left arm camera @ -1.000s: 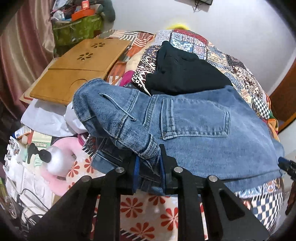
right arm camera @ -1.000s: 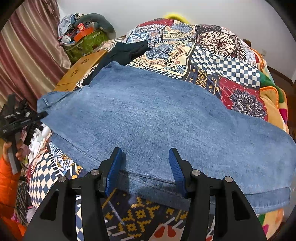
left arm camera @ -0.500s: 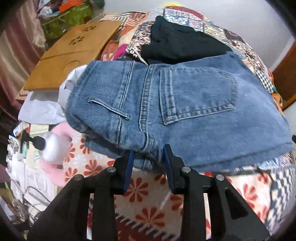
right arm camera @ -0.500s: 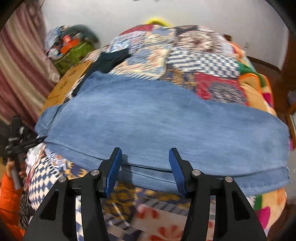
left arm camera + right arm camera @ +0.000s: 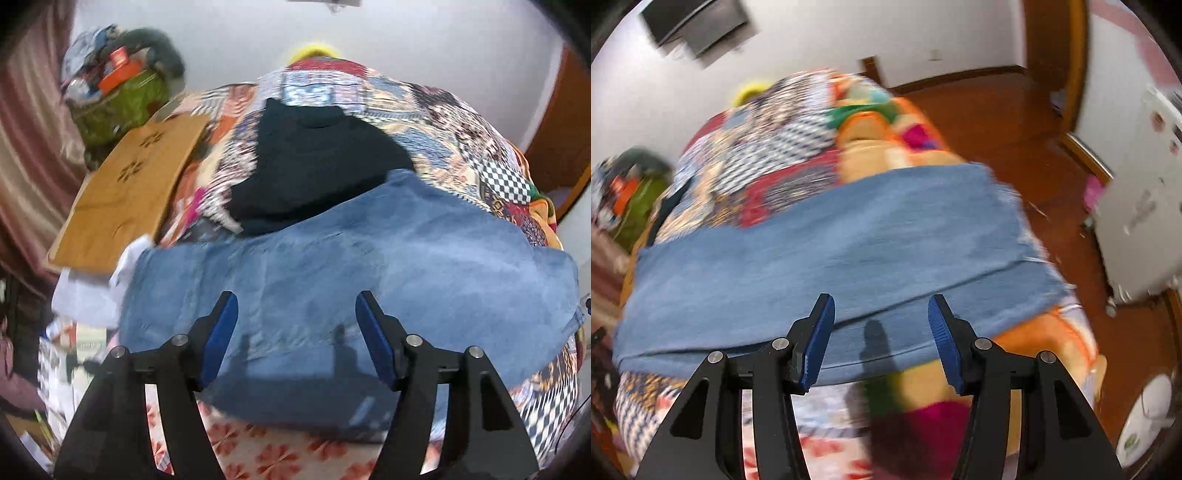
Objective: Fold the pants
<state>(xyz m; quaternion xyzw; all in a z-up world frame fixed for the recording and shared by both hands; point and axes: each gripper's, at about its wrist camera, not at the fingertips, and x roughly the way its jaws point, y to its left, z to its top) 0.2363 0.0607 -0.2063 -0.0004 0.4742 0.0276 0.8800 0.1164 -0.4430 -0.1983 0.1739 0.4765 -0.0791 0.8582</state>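
Patchwork bed (image 5: pixel 491 173), green basket (image 5: pixel 118 107) piled full

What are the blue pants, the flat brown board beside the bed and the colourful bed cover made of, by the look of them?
The pants look like denim: faded, matte mid-blue cloth with a frayed leg end. The board seems to be wood or bamboo: smooth, honey-brown, with flower-shaped cut-outs. The bed cover is soft printed fabric in patchwork patterns; blur hides the weave, so which fibre is unclear.

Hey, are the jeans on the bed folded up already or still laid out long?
Laid out long: the jeans stretch across the patchwork bedspread as one flat band, frayed hem by the bed's edge.
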